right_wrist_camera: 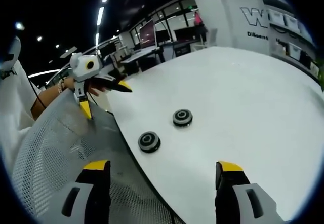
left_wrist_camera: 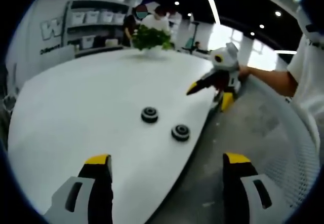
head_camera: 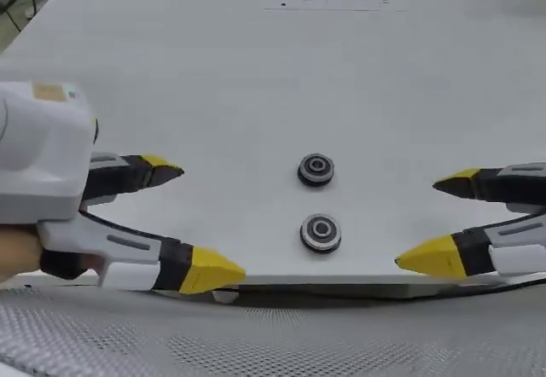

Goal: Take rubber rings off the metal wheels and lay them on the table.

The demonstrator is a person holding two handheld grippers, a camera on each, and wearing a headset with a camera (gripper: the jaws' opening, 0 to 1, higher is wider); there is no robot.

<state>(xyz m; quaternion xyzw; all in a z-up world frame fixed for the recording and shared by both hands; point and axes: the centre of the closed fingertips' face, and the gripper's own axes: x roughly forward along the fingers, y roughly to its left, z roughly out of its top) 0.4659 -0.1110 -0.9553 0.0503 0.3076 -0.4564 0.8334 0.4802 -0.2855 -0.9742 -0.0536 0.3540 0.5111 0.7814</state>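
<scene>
1. The left gripper (head_camera: 189,222), black-jawed with yellow tips, is spread wide and holds nothing. The right gripper (head_camera: 418,223) is equally wide open and empty.
2. Two small round metal wheels lie flat on the white table (head_camera: 256,70), between the two pairs of jaws and well apart from every tip. The nearer wheel (head_camera: 321,233) sits close to the table's edge, and the farther wheel (head_camera: 316,170) sits just beyond it.
3. Each wheel wears its black rubber ring (head_camera: 304,234), so no ring appears to be off yet.
4. The step in hand looks like the approach. One gripper should probably pin the nearer wheel by its metal body. The other should pinch only the rubber at the rim and peel it outward.
5. Since that wheel lies near the edge, any pull is better directed inward over the table.
</scene>
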